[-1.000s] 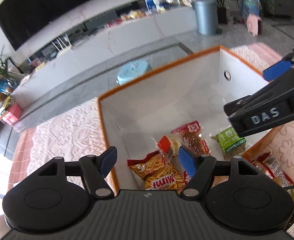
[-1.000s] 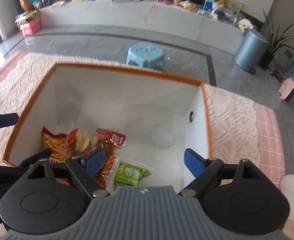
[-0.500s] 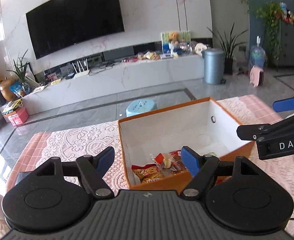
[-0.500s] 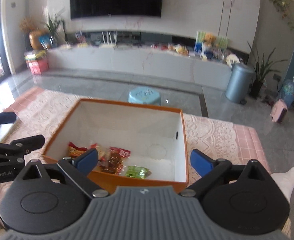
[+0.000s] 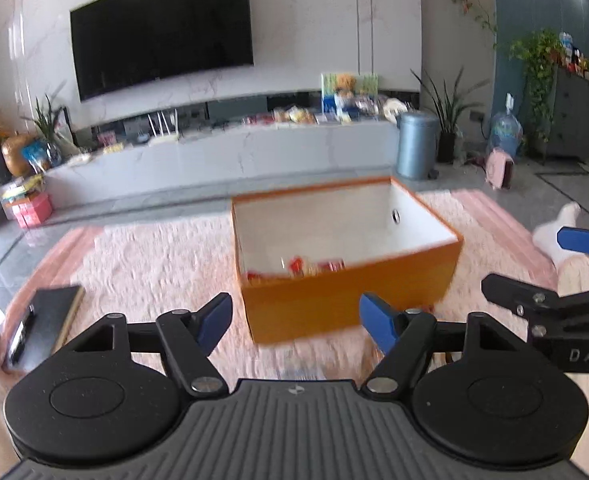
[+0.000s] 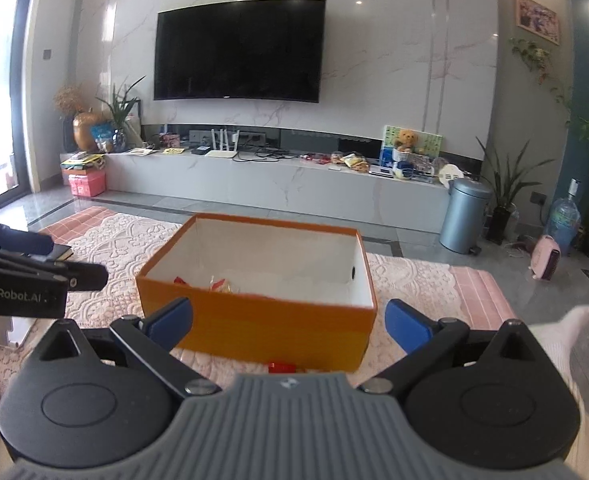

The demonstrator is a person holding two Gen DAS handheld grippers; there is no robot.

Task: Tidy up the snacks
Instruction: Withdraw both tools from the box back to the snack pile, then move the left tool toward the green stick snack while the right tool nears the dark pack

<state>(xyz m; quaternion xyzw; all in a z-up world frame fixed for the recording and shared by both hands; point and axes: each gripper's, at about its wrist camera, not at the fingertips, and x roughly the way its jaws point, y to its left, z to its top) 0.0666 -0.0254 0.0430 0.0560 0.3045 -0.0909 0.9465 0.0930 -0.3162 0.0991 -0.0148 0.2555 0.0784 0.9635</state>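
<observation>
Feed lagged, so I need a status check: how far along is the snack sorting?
Done: several snack packets lie inside the orange box. In hand: nothing; the left claw and right claw are both open and empty. Left: a red packet lies on the pink cloth in front of the box.

Black two-finger tool (image 6: 288, 322) with blue pads (image 6: 170, 320), ribbed grey housing, white "GenRobot.AI" lettering.

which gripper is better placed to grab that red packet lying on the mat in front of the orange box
Probably the right. In the right wrist view the red packet lies just ahead of the right gripper, whose jaws are empty and have just been opening. The left gripper, also open, faces the orange box, no packet clearly visible before it.
</observation>
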